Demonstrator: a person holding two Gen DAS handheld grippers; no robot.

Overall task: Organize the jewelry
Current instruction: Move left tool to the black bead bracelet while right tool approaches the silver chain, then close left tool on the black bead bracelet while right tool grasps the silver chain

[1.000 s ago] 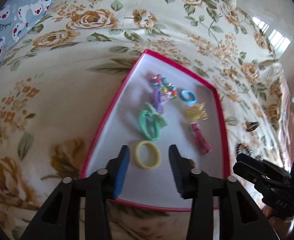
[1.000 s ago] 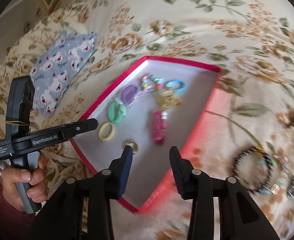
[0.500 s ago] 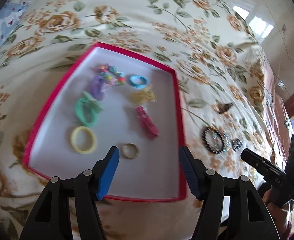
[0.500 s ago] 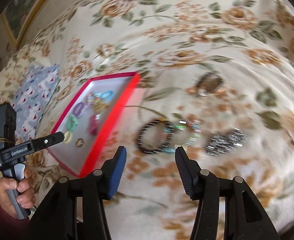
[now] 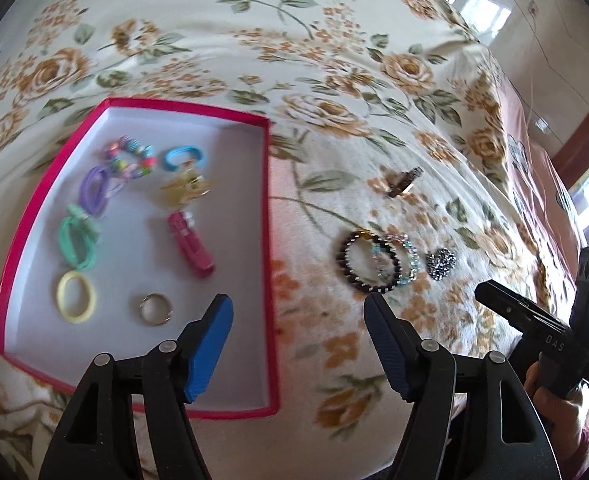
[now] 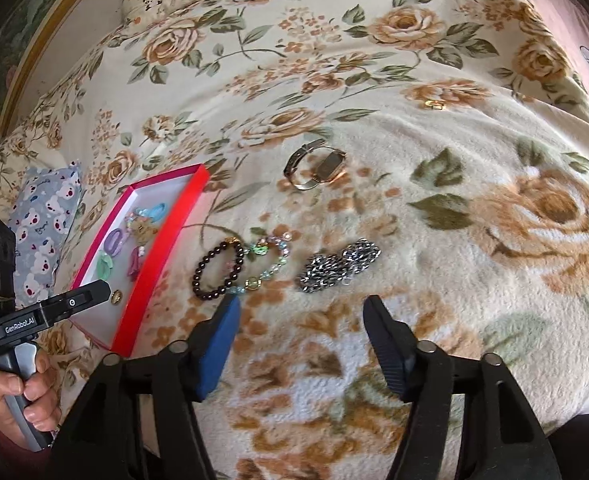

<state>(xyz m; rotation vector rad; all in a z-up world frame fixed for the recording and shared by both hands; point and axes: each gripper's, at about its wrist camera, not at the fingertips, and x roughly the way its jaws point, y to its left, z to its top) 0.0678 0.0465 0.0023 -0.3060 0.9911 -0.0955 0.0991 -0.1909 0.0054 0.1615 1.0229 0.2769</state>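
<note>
A red-rimmed white tray [image 5: 268, 240] [image 6: 162, 240] lies on a floral blanket and holds hair ties, a pink clip [image 5: 190, 246], a beaded bracelet and a metal ring [image 5: 156, 309]. On the blanket right of the tray lie a dark bead bracelet [image 5: 368, 262] [image 6: 218, 270], a pastel bead bracelet [image 6: 268, 262], a silver chain [image 6: 340, 266] and a watch [image 6: 316, 166] [image 5: 404, 182]. My left gripper [image 5: 298, 328] is open and empty over the tray's right rim. My right gripper [image 6: 300, 330] is open and empty, just in front of the bracelets and the chain.
A blue patterned pillow [image 6: 40, 236] lies left of the tray. A small gold ring [image 6: 434, 104] lies far back on the blanket. The bed's right edge drops off by a shiny floor [image 5: 554, 60]. A framed picture [image 6: 22, 36] stands behind the bed.
Both grippers swung right, away from the tray towards the loose jewelry on the blanket, and both opened wider. The metal ring now lies in the tray.
</note>
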